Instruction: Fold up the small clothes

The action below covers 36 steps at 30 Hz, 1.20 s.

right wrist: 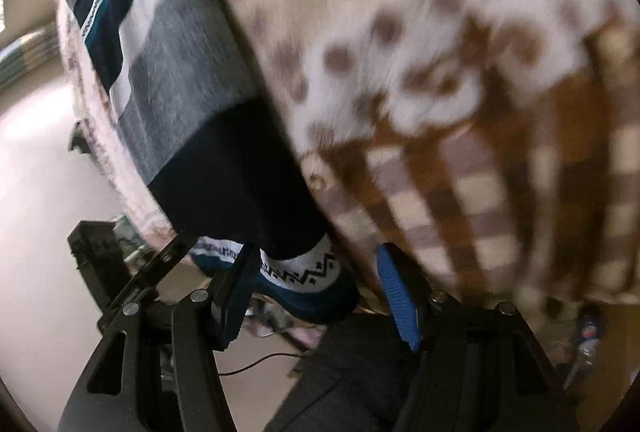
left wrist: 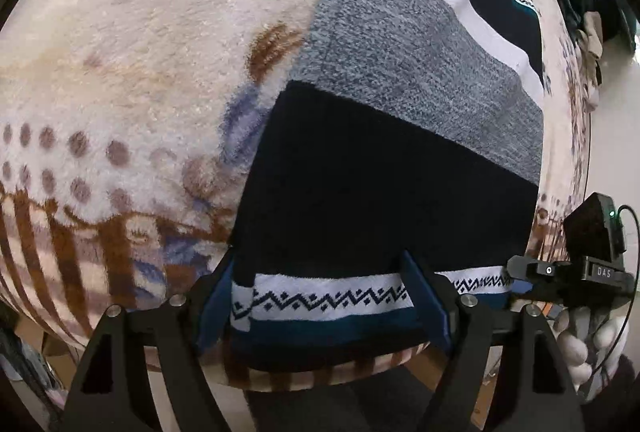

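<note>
Both claws, left (left wrist: 320,296) and right (right wrist: 316,292), gape released around a knitted, banded garment's (left wrist: 384,168) zigzag hem on a fleecy blanket (left wrist: 132,44).

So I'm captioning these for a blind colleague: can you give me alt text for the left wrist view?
The left gripper sits open around the near patterned hem of a striped navy, grey and white knit garment. The garment lies flat on a fleecy beige blanket with brown dots and stripes. The right gripper reaches in at the hem's right end.
</note>
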Each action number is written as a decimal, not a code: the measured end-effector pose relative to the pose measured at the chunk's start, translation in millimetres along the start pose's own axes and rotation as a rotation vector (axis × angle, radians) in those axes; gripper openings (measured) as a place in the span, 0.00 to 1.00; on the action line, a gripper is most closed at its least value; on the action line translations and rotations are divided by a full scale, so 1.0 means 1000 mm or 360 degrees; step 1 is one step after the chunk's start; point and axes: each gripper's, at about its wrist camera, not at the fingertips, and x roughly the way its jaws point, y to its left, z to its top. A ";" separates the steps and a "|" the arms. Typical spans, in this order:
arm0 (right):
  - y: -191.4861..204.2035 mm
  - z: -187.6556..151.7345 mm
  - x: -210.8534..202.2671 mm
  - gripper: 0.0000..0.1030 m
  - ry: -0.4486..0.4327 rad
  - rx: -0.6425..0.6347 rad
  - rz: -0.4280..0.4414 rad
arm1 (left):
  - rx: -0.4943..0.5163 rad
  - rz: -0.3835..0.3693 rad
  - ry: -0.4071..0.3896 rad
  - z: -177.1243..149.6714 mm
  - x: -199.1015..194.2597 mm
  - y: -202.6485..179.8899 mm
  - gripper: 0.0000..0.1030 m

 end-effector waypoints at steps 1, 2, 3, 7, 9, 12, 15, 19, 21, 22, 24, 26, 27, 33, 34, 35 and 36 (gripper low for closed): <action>-0.002 -0.002 0.008 0.61 -0.0005 0.0009 0.0073 | -0.0001 -0.0011 -0.0007 -0.001 -0.001 -0.001 0.76; -0.002 -0.005 0.015 0.61 0.0004 0.0011 0.0171 | 0.0002 -0.0019 -0.0017 -0.002 -0.002 -0.002 0.76; 0.002 -0.007 0.019 0.61 0.0003 0.0015 0.0220 | 0.0010 -0.0035 -0.0034 -0.003 -0.003 -0.004 0.76; 0.013 -0.015 0.038 0.56 -0.0050 -0.0004 0.0297 | 0.0077 -0.0121 -0.0145 -0.017 -0.015 -0.010 0.06; 0.020 -0.022 0.039 0.16 -0.0086 -0.0021 0.0305 | 0.0116 -0.0132 -0.0196 -0.023 -0.025 -0.016 0.06; 0.039 -0.031 0.031 0.13 -0.0175 -0.0067 0.0293 | 0.0099 -0.0188 -0.0279 -0.029 -0.046 -0.025 0.06; 0.054 -0.045 0.007 0.12 -0.0255 -0.0112 0.0324 | 0.0052 -0.0301 -0.0381 -0.027 -0.080 -0.033 0.06; 0.081 -0.058 -0.040 0.12 -0.0360 -0.0221 0.0365 | 0.0065 -0.0441 -0.0544 -0.006 -0.131 -0.054 0.05; 0.100 -0.056 -0.063 0.12 -0.0420 -0.0286 0.0370 | 0.0075 -0.0515 -0.0604 0.013 -0.153 -0.055 0.05; 0.113 -0.052 -0.077 0.12 -0.0457 -0.0317 0.0371 | 0.0079 -0.0556 -0.0641 0.030 -0.164 -0.063 0.05; 0.139 -0.038 -0.098 0.12 -0.0523 -0.0359 0.0389 | 0.0076 -0.0624 -0.0684 0.061 -0.177 -0.069 0.05; 0.166 -0.016 -0.119 0.12 -0.0593 -0.0408 0.0404 | 0.0074 -0.0688 -0.0718 0.097 -0.187 -0.073 0.05; 0.181 -0.002 -0.130 0.12 -0.0631 -0.0433 0.0411 | 0.0079 -0.0705 -0.0749 0.124 -0.191 -0.079 0.05; 0.264 0.121 -0.175 0.12 -0.0890 -0.0614 0.0294 | 0.0106 -0.0714 -0.0838 0.268 -0.186 -0.090 0.06; 0.278 0.146 -0.182 0.12 -0.0917 -0.0632 0.0267 | 0.0084 -0.0709 -0.0847 0.290 -0.182 -0.087 0.06; 0.295 0.174 -0.183 0.12 -0.0937 -0.0649 0.0239 | 0.0066 -0.0708 -0.0843 0.305 -0.177 -0.085 0.06; 0.307 0.196 -0.186 0.12 -0.0935 -0.0657 0.0230 | 0.0032 -0.0708 -0.0813 0.332 -0.169 -0.082 0.09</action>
